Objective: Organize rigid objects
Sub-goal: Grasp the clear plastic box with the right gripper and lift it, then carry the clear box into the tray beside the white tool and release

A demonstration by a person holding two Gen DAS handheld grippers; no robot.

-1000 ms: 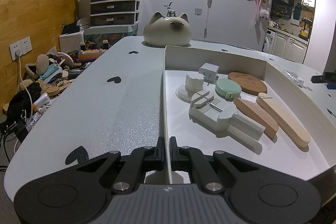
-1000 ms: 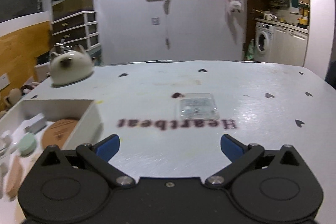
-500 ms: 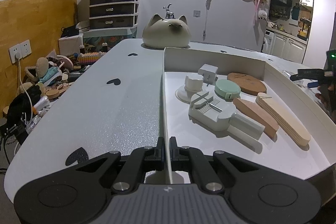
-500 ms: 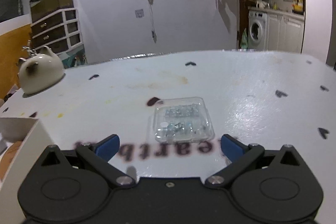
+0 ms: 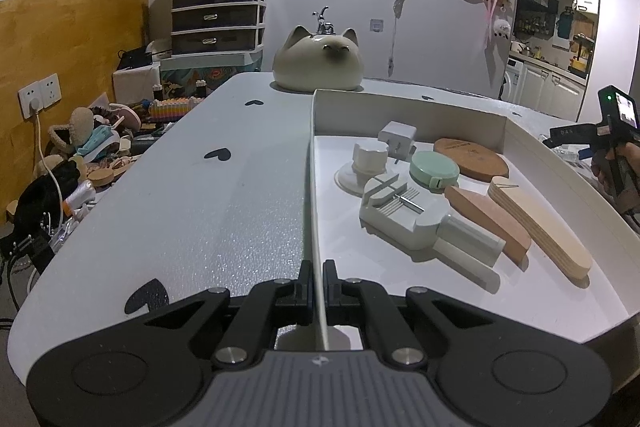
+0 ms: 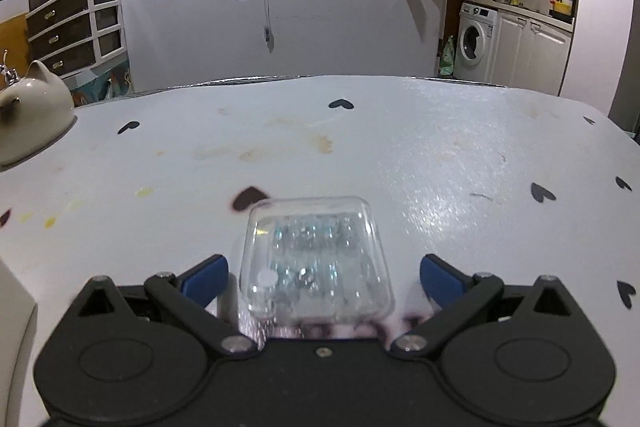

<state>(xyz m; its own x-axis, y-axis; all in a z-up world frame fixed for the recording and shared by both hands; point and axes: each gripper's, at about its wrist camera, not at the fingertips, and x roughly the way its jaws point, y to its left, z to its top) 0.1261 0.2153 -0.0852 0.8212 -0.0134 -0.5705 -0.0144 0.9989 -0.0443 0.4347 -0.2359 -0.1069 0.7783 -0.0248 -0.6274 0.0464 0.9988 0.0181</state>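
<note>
Our left gripper (image 5: 318,291) pinched the tray (image 5: 404,115) wall; our right gripper (image 6: 323,273) stood open around the clear box (image 6: 314,259), best squeezed squarely across its sides.

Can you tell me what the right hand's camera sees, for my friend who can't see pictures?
The open right gripper has a clear plastic box between its blue fingers, on a white table with black hearts. A cat-shaped pot sits far left.
</note>
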